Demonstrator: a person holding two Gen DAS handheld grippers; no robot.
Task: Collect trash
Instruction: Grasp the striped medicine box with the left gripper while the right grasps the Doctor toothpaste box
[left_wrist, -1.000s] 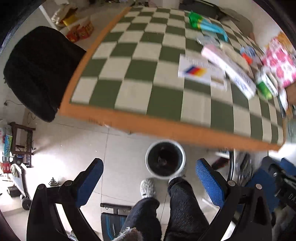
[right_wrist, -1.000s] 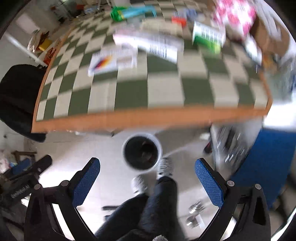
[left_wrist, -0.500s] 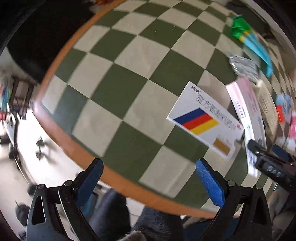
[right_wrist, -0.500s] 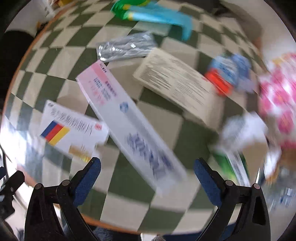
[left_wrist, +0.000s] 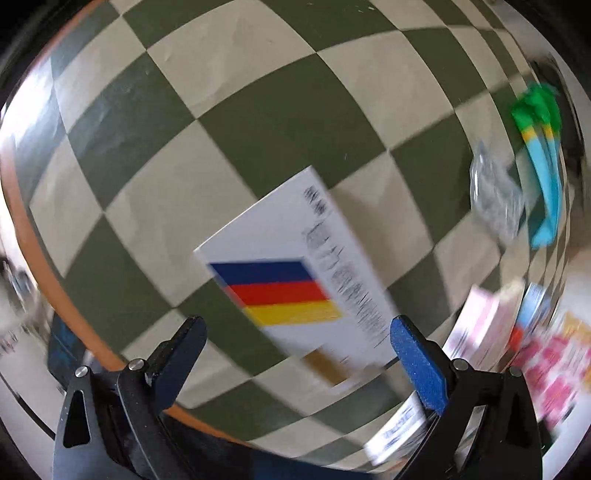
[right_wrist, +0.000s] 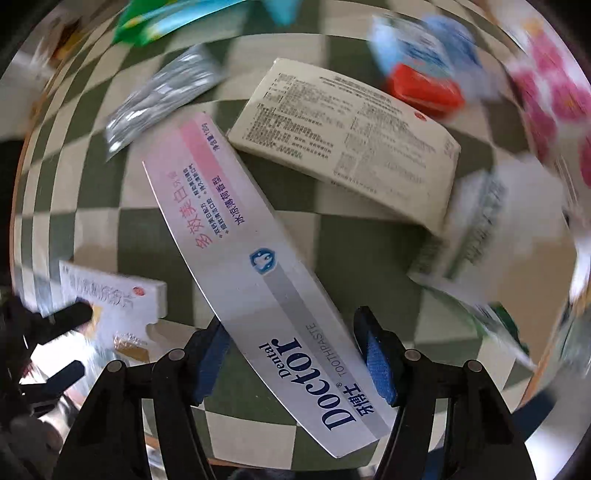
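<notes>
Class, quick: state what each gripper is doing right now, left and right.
Left gripper: open, over the white box with blue, red and yellow stripes.
Right gripper: jaws just closing around the long white toothpaste box, not yet gripping.

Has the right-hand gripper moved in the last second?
Yes. The right gripper has travelled from the floor, beside the bin, to above the checked table. It now straddles the toothpaste box, its jaws just closing.

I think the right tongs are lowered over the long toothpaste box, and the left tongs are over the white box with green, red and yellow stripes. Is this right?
Not quite. The left wrist view shows the white box has blue, red and yellow stripes, not green. The rest holds: the right tongs straddle the toothpaste box, and the left tongs are over the white box.
</notes>
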